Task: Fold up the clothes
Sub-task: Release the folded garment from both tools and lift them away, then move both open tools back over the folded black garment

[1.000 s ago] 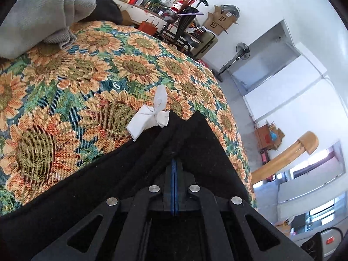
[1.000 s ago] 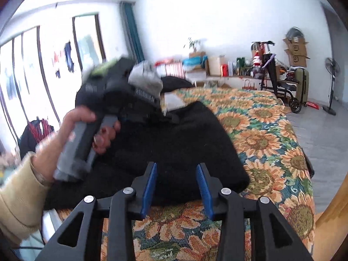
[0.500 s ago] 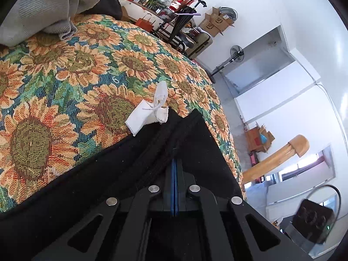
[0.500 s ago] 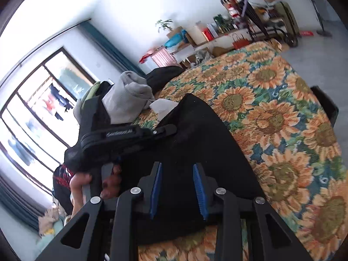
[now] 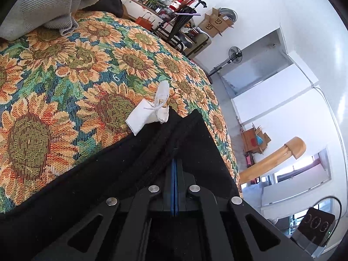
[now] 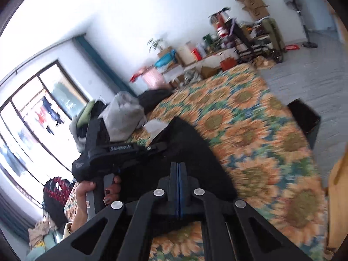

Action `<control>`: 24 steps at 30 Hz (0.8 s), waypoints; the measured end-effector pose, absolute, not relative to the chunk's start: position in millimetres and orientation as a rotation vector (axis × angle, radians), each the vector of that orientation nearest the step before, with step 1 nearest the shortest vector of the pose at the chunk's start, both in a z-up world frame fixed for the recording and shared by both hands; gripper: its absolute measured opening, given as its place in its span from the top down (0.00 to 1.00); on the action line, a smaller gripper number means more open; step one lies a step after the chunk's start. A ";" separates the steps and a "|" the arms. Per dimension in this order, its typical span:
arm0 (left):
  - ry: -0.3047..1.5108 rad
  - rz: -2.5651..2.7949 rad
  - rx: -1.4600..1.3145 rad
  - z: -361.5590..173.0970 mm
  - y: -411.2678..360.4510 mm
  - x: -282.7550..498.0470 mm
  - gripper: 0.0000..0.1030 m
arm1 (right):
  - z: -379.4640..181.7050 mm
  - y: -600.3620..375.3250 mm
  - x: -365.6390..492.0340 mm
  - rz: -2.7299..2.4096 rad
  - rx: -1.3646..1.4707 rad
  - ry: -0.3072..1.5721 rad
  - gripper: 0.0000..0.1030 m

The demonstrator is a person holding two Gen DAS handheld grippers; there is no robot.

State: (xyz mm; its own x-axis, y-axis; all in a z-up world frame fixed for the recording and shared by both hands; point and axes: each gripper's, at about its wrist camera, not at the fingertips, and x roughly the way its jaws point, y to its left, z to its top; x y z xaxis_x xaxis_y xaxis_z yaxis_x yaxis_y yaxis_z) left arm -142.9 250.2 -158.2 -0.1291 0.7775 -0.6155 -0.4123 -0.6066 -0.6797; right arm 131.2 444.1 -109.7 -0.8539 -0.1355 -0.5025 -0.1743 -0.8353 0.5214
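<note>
Since a moment ago my right tongs (image 6: pixel 178 174) have snapped closed on the black garment (image 6: pixel 187 150) lying on the sunflower bed (image 6: pixel 250 134); left tongs (image 5: pixel 175 169) clamp its edge; I'd lift both evenly

You have a sunflower-patterned bedspread (image 5: pixel 71 82) covering the bed. A standing fan (image 5: pixel 235 55) is by the far wall, near stacked cardboard boxes (image 5: pixel 215 22). A potted plant (image 6: pixel 156 43) stands beside the window (image 6: pixel 39 113).
</note>
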 end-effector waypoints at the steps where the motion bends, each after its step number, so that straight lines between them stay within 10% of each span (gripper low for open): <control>1: -0.443 1.842 -1.309 -158.0 250.3 -142.8 0.99 | -103.0 453.2 149.2 2.832 -0.790 0.877 0.99; 12: -0.448 1.838 -1.308 -158.3 251.5 -143.1 0.99 | -55.8 516.8 351.0 2.320 -0.441 0.731 0.93; 16: -0.454 1.831 -1.308 -159.1 251.2 -144.0 0.99 | -43.5 515.9 392.6 2.219 -0.334 0.701 0.20; 24: -0.466 1.820 -1.308 -160.7 251.1 -146.2 0.99 | -31.9 506.7 396.3 2.270 -0.268 0.726 0.16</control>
State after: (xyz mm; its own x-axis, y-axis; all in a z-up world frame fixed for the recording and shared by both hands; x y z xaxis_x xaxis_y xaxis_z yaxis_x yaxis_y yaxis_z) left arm -146.2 251.1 -160.7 -0.1166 0.7914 -0.6000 -0.4056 -0.5894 -0.6986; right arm 396.3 506.7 -31.9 -0.7144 0.5818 -0.3887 -0.6994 -0.5771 0.4217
